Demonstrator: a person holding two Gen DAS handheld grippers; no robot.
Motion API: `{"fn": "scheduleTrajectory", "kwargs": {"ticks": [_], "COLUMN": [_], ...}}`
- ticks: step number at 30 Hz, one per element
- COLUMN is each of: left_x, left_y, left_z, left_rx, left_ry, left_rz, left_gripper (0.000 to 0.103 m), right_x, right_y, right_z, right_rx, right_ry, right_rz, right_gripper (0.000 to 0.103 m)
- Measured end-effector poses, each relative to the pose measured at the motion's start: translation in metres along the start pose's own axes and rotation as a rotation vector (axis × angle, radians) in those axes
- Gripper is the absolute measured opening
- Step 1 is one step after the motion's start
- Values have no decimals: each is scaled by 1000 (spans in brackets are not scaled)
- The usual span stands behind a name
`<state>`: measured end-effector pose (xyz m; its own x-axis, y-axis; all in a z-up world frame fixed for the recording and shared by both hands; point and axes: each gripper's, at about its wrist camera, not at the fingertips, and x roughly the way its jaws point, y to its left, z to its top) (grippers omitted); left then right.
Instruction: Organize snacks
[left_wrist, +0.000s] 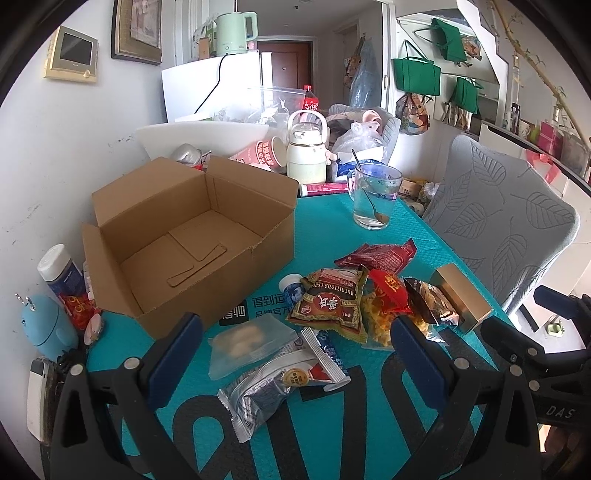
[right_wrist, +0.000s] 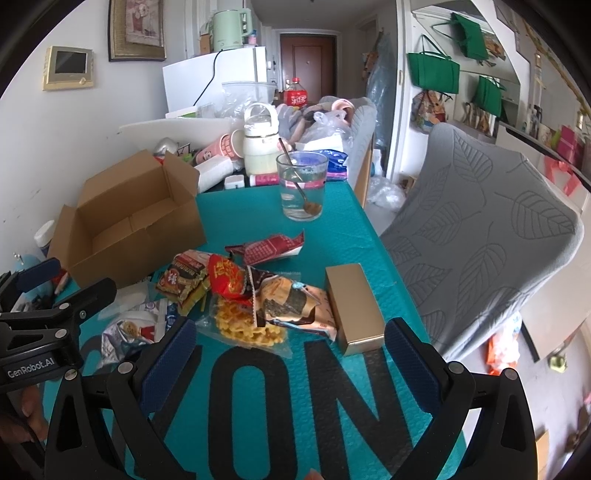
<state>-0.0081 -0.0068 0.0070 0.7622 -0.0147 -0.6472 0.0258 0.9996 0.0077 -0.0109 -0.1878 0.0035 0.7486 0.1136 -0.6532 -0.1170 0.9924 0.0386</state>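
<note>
Left gripper (left_wrist: 295, 343): wide apart, holding nothing, above the silver packet (left_wrist: 258, 395) and clear bag (left_wrist: 247, 343). Right gripper (right_wrist: 286, 349): wide apart, holding nothing, near the yellow snack bag (right_wrist: 247, 326) and gold box (right_wrist: 354, 306). The snack pile lies at bench (right_wrist: 332, 229) centre. The cardboard box (left_wrist: 192, 240) stands open at far left, holding no snacks.
</note>
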Motion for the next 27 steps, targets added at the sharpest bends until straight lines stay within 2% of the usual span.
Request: {"fn": "scheduleTrajectory", "kwargs": {"ticks": [27], "left_x": [-3], "left_y": [-3], "left_z": [2], "left_rx": [8], "left_ry": [-17], "left_rz": [10], "left_gripper": [103], "right_x": [6], "right_y": [-4], "right_z": [-3], "right_rx": [-6], "right_ry": [5], "right_rz": [-2], "right_gripper": [103]}}
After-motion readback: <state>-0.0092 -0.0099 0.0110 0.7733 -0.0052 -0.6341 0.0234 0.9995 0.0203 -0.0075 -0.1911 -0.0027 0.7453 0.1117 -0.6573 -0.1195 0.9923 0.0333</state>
